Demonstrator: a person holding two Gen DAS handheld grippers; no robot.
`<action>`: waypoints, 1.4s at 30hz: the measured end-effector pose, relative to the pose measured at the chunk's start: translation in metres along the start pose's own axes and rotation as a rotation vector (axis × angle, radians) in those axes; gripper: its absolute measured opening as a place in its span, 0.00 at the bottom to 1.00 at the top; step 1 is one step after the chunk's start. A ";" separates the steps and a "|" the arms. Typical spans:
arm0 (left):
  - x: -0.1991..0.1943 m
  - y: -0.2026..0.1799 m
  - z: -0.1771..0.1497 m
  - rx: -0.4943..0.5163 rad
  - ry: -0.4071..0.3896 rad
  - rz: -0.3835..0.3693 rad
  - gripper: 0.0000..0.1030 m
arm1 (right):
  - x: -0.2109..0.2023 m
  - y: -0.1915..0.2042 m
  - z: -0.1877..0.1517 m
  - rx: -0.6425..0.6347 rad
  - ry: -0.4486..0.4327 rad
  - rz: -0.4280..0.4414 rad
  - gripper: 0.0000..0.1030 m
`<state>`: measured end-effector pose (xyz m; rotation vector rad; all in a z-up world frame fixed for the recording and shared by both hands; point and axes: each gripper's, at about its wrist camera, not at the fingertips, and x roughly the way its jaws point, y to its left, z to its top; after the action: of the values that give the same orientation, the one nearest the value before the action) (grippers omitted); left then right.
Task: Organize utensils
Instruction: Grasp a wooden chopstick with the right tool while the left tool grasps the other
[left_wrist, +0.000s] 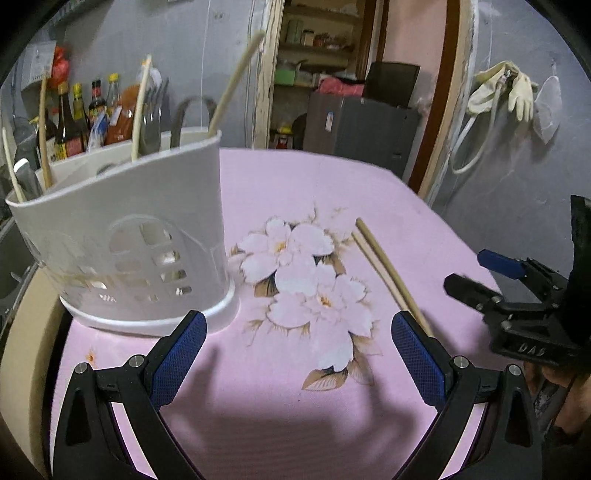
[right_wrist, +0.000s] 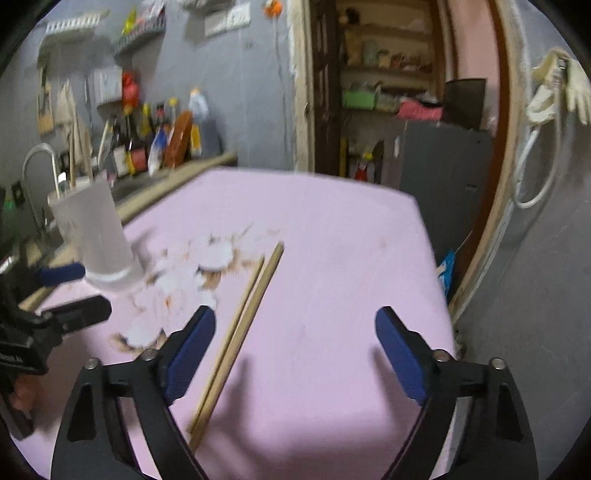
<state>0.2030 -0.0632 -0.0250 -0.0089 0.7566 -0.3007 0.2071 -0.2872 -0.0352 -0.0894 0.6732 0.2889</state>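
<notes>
The left wrist view shows the left hand-held gripper spread wide and empty over the pink tabletop, with the white utensil holder just left and its upright chopsticks and slotted wall clear. The right wrist view shows the right hand-held gripper likewise wide, the chopstick pair lying whole beside its left finger, and the holder blurred far left.

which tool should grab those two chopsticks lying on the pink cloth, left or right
Right, probably. The right tool is open, with the chopsticks just inside its left finger. The left tool faces the holder and flowers.
</notes>
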 end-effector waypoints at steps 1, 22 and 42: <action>0.003 0.001 -0.001 -0.005 0.017 -0.001 0.95 | 0.003 0.002 0.000 -0.011 0.017 0.002 0.77; 0.017 0.005 0.003 -0.027 0.136 -0.070 0.67 | 0.038 0.025 0.000 -0.167 0.174 -0.009 0.40; 0.086 -0.038 0.052 0.052 0.293 -0.168 0.22 | 0.004 -0.029 -0.011 -0.019 0.160 -0.059 0.06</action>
<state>0.2874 -0.1283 -0.0406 0.0210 1.0409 -0.4889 0.2122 -0.3161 -0.0467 -0.1513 0.8256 0.2326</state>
